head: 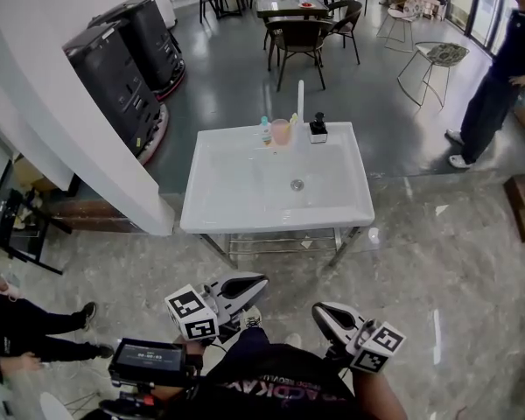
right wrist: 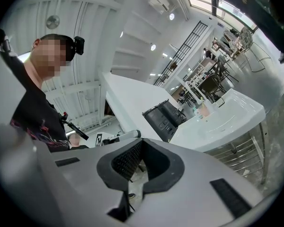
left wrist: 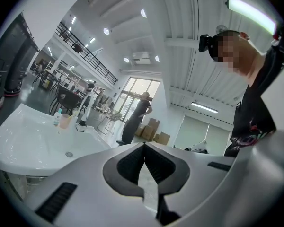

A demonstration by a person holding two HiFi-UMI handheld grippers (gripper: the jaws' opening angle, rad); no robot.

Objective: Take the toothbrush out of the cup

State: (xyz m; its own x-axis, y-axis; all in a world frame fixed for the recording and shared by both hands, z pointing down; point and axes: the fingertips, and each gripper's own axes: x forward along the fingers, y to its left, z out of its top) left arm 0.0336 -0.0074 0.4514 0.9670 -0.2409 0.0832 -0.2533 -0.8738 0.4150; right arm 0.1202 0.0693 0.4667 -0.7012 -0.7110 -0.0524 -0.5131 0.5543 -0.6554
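A pink cup (head: 281,131) stands on the back rim of the white sink (head: 219,213), and a toothbrush (head: 292,119) sticks up out of it. The cup also shows small and far in the left gripper view (left wrist: 65,120) and in the right gripper view (right wrist: 204,110). Both grippers hang low in front of the person's body, well short of the sink. My left gripper (head: 261,280) is shut with nothing in it, its jaws meeting at the tip (left wrist: 143,145). My right gripper (head: 318,308) is shut and empty as well (right wrist: 141,141).
Beside the cup stand a small bottle (head: 265,130), the white faucet (head: 300,101) and a black dispenser (head: 318,129). Black machines (head: 127,64) and a white wall lie to the left. A person (head: 499,73) stands far right, and chairs and tables (head: 302,24) fill the back.
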